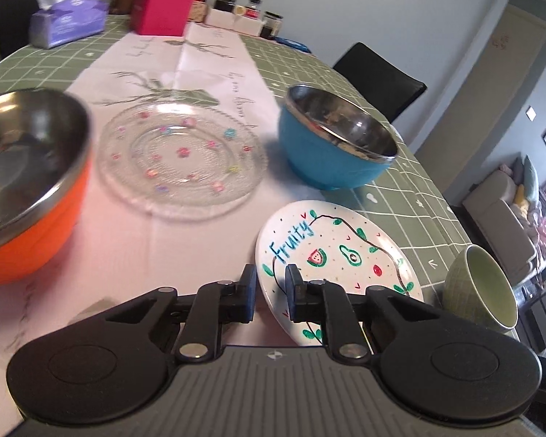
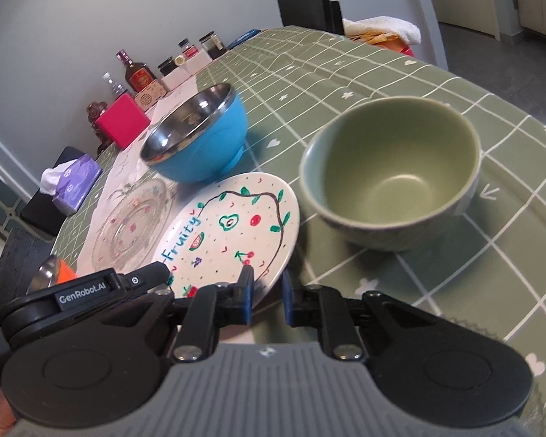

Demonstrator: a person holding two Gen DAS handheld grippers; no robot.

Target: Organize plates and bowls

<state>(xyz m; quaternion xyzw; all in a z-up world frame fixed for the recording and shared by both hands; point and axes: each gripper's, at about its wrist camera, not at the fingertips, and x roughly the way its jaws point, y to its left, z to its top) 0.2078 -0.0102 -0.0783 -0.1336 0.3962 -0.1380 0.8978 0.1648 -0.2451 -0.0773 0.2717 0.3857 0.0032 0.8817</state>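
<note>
A white "Fruity" plate (image 1: 340, 255) (image 2: 233, 233) is tilted, its rim between the jaws of both grippers. My left gripper (image 1: 271, 284) is shut on its left edge. My right gripper (image 2: 267, 284) is shut on its near right edge. The left gripper's body (image 2: 102, 287) shows in the right wrist view. A clear glass plate (image 1: 180, 160) (image 2: 127, 229) lies on the pale runner. An orange steel-lined bowl (image 1: 29, 182) stands at the left. A blue steel-lined bowl (image 1: 331, 142) (image 2: 200, 134) stands behind. A green ceramic bowl (image 1: 480, 287) (image 2: 393, 171) stands at the right.
A green checked tablecloth (image 2: 382, 65) covers the table. At the far end are a purple tissue pack (image 1: 67, 20), a pink box (image 1: 162, 9), bottles and jars (image 1: 244, 11). Black chairs (image 1: 378, 76) stand along the far side. The table edge is close on the right.
</note>
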